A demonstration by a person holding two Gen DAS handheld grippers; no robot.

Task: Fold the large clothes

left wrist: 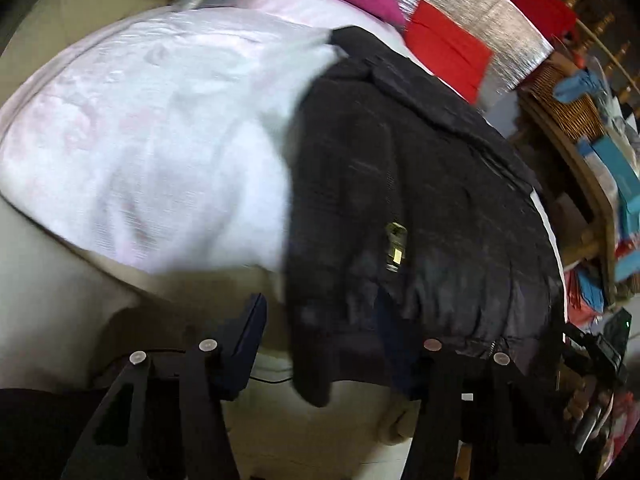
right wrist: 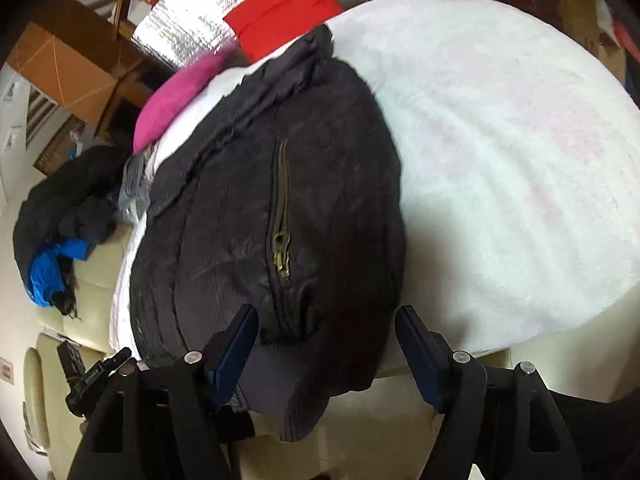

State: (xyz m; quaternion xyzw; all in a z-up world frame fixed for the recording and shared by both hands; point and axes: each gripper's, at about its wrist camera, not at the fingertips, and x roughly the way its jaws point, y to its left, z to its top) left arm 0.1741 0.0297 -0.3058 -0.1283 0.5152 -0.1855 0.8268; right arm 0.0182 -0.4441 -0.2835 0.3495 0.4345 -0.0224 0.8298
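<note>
My landmark is the black jacket (right wrist: 272,216), lying folded on the white-pink blanket (right wrist: 500,152) with its hem hanging over the blanket's near edge onto the cream surface (right wrist: 400,420). My right gripper (right wrist: 326,356) has its jaws spread wide, the blue pads (right wrist: 236,352) either side of the jacket's hem; the left pad touches the fabric, the other pad stands apart from it, nothing pinched. My left gripper (left wrist: 340,332) is also wide open; one pad (left wrist: 250,344) shows clear beside the jacket (left wrist: 420,208), the other is hidden behind the hem, so whether it touches the fabric I cannot tell. A brass zipper (right wrist: 282,224) runs down the jacket's middle, puller at the lower end; a small yellowish tag (left wrist: 396,248) is on the jacket, its writing too blurred to read. Containers: a wicker basket (left wrist: 568,100) right of the jacket in the left view, contents unclear; a brown cardboard box (right wrist: 68,64) beyond the jacket to the left in the right view, closed side showing. Beyond the jacket's collar are a magenta cushion (right wrist: 176,100), a red cloth (right wrist: 288,12) and a silver foil sheet (right wrist: 192,28). Left of the jacket a dark-and-blue garment pile (right wrist: 60,224) sits on the cream surface. No readable brands.
</note>
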